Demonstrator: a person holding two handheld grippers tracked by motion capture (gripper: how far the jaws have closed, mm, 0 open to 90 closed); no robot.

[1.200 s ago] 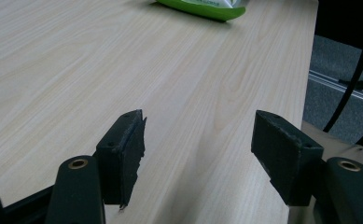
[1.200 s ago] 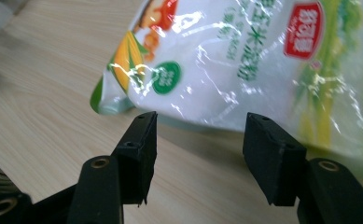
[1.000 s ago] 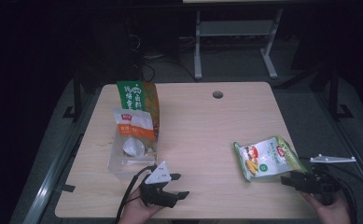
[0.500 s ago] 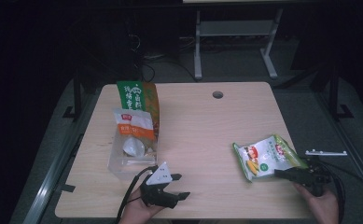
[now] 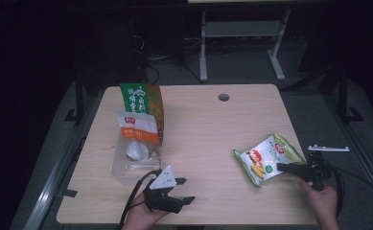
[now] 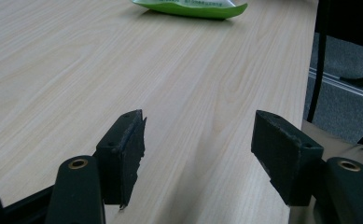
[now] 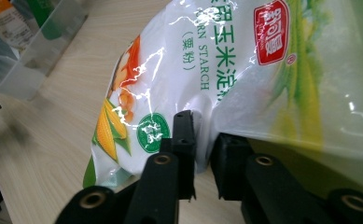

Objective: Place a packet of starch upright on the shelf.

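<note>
A: Start with the biggest thing.

B: The table (image 5: pixel 208 129), pale wood grain, with a small round hole near its far edge. On its left side stands a clear plastic box (image 5: pixel 126 165) with a green and orange bag (image 5: pixel 141 100) and a white and orange packet (image 5: pixel 137 128) leaning in it.

A: And the bag being handled?

B: The starch bag (image 5: pixel 265 158) lies near the right front corner of the table, well apart from the box. It is glossy, white in the middle with green edges and a green underside. The right gripper view shows a corn cob, an orange picture, a round green seal, a red label at one corner, and the printed words "corn starch" beside green characters. The film is crinkled and throws back the light.

A: What has hold of it?

B: The right gripper (image 7: pixel 202 140). Its jaws have just been closing and now pinch the bag's near edge between them.

A: The other one?

B: The left gripper (image 6: pixel 198 140) sits low at the table's front edge, jaws spread apart with bare wood between them. The starch bag's green edge shows far ahead of it.
</note>
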